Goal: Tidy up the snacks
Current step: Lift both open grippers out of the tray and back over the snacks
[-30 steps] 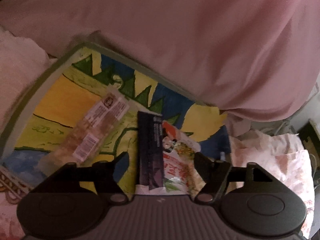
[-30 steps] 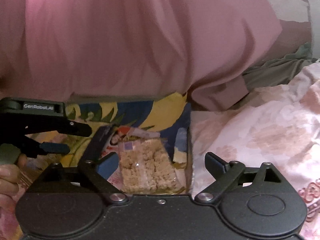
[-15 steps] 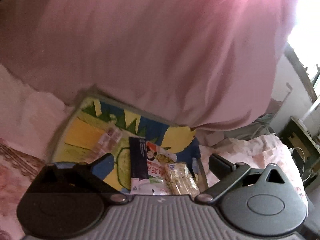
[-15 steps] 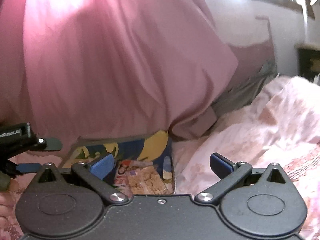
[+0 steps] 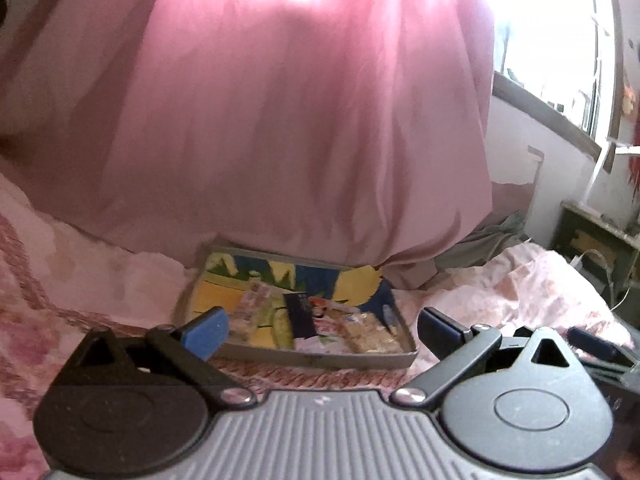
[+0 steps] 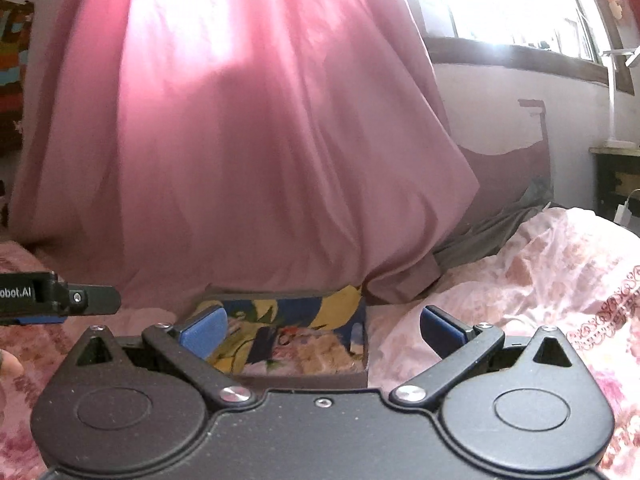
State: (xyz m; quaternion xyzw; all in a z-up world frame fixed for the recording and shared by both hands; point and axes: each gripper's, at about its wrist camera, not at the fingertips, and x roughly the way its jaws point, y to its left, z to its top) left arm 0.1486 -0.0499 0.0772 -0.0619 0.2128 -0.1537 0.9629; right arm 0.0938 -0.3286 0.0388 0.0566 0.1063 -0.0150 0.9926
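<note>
A grey-rimmed tray (image 5: pixel 320 356) with a bright cartoon lining lies on the bed. Inside it lie a clear pack of wafers (image 5: pixel 250 310), a dark bar (image 5: pixel 299 312), a red and white packet (image 5: pixel 326 316) and a clear bag of puffed rice snack (image 5: pixel 370 330). My left gripper (image 5: pixel 320 328) hangs open, well back from the tray and above it, with nothing between its blue pads. My right gripper (image 6: pixel 322 332) is open too and empty, with the tray (image 6: pixel 304 378) and the dark bar (image 6: pixel 262 344) seen between its fingers. The left gripper's finger (image 6: pixel 86 300) shows at the right wrist view's left edge.
A big pink cloth (image 5: pixel 300 120) hangs right behind the tray. Pink floral bedding (image 5: pixel 520 284) surrounds it on both sides. A window (image 6: pixel 500 12) and a dark cabinet (image 5: pixel 592 240) stand at the right. A person's fingertips (image 6: pixel 8 364) show at the left edge.
Both grippers have pulled back and up from the tray, so it looks much smaller now. Both opened wider. The rice snack bag and the other packs stay lying in the tray.
</note>
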